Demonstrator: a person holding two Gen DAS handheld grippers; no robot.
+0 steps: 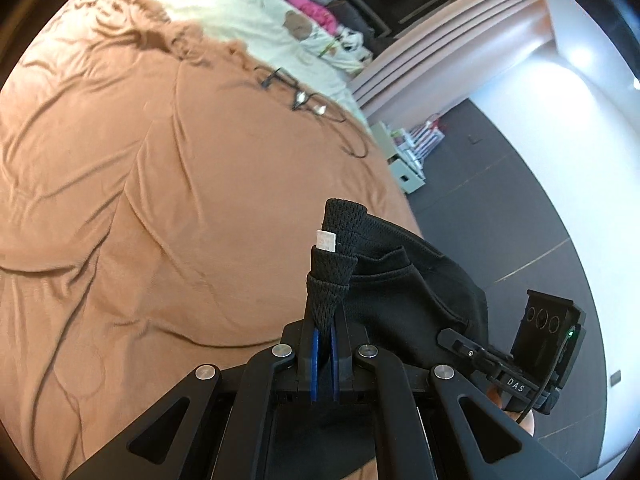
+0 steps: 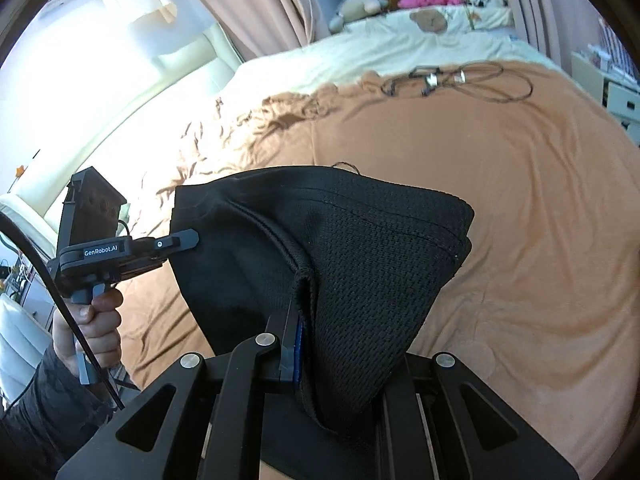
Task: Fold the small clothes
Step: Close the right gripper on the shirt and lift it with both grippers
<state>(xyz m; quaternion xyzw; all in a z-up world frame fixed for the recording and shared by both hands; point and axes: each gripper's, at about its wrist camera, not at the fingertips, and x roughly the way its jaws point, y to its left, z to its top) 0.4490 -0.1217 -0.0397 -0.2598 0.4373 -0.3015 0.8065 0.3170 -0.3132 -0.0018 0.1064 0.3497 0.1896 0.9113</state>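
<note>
A bedroom: a wide bed (image 2: 520, 220) covered by a rumpled tan blanket (image 1: 160, 200), with a cream quilt and soft toys toward its far end and a cable (image 2: 480, 76) lying near the blanket's far edge. Above the blanket, nearer its near edge, hangs a small black garment (image 2: 360, 248), off the bed and stretched between both tools. The left gripper (image 1: 325, 344) is clamped on a bunched mesh band; the right gripper (image 2: 298, 344) is pinched on another edge. No neat fold shows yet, so the folding and laying down seem to remain.
</note>
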